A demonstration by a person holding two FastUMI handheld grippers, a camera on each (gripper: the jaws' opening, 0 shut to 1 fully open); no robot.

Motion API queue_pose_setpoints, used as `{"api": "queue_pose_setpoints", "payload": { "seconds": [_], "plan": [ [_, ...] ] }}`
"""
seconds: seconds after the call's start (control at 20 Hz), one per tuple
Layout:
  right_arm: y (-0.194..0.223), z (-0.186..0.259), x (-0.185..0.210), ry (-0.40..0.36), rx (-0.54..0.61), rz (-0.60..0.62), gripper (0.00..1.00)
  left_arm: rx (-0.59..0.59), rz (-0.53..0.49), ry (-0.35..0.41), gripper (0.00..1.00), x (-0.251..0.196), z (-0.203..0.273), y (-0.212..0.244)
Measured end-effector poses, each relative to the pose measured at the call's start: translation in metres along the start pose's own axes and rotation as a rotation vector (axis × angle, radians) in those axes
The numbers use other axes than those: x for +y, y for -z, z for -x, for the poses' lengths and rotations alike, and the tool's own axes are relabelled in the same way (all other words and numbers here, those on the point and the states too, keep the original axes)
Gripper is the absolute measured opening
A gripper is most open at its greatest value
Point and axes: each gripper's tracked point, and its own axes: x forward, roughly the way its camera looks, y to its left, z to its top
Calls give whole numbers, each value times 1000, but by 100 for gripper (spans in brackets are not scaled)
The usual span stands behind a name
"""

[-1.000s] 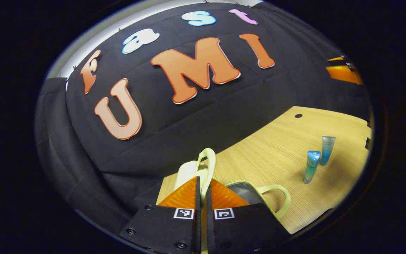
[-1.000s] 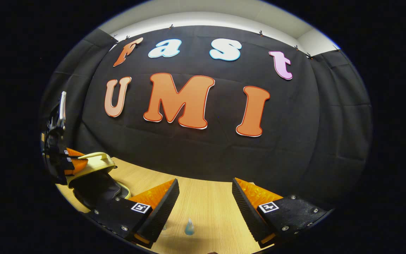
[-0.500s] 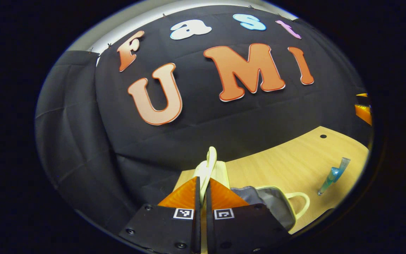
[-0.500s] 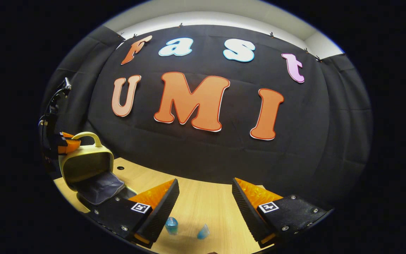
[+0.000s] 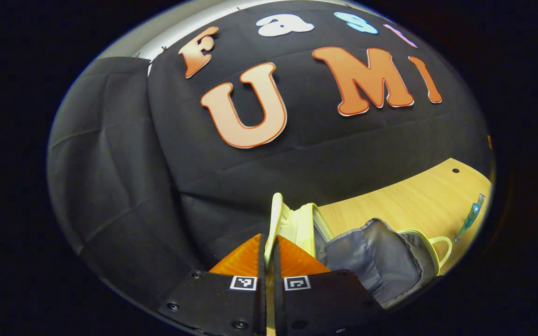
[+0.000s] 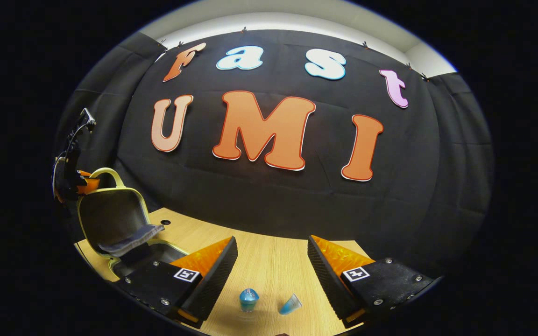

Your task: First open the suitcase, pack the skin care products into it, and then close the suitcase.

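1. At the far left of the right gripper view, the left gripper [image 6: 75, 182] pinches the pale yellow loop handle [image 6: 105, 175] on the lid of the small pale yellow soft suitcase [image 6: 110, 219]. The lid stands raised, near upright, and its dark grey lining [image 6: 131, 235] sags over the open base on the light wooden table [image 6: 269, 266].
2. To do this step well, I judge the lid should be swung fully back until it rests open unaided. Letting go too early could let it fall shut.
3. Moving right in that view, the right gripper [image 6: 272, 261] hangs with its jaws wide apart, holding nothing. Just below and between them stand two small blue skin care tubes [image 6: 249, 299], the right one tilted. They sit on the table, well apart from the suitcase.
4. The left gripper view gives the grip in close-up: the left gripper's [image 5: 269, 252] jaws are nearly closed, both pressing the thin handle [image 5: 276, 219] between them. The quilted grey lining [image 5: 376, 256] bulges to the right, and the tubes [image 5: 470, 219] appear tiny at the far right edge.
5. The right gripper view alone makes plain how far the lid is raised.
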Motion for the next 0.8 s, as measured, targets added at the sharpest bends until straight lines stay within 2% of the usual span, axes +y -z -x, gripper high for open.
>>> {"api": "queue_pose_setpoints", "payload": {
  "seconds": [0.1,0.4,0.55,0.8],
  "plan": [
    [1,3,5,11,6,3,95,25,39,-11,7,17,-14,10],
    [6,6,17,30,40,1,95,118,72,-63,7,64,-36,63],
    [9,7,23,38,59,-21,95,179,82,-113,7,89,-53,109],
    [10,12,31,42,78,7,95,296,166,-128,7,102,-76,178]
  ]
}}
